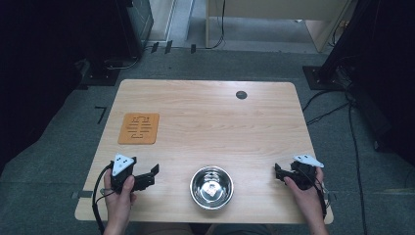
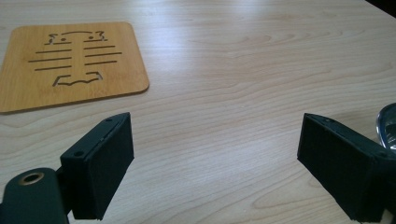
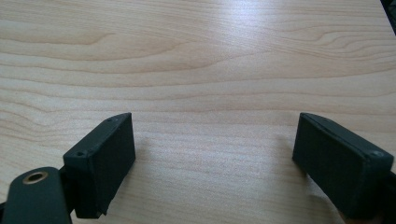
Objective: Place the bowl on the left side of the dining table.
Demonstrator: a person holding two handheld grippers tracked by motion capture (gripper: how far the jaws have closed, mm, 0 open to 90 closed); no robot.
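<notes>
A shiny steel bowl stands near the front edge of the wooden table, between the two hands. My left gripper rests low at the bowl's left, open, with bare wood between its jaws. The bowl's rim shows at the right edge of the left gripper view. An orange wooden trivet with cut-out slots lies flat at the table's left, beyond the left gripper; the trivet is up and left of its jaws. My right gripper sits open to the bowl's right, nothing between its jaws.
A small dark round cap sits in the table's far edge region. Cables and dark equipment stands lie on the grey floor around the table. A light wooden desk stands beyond.
</notes>
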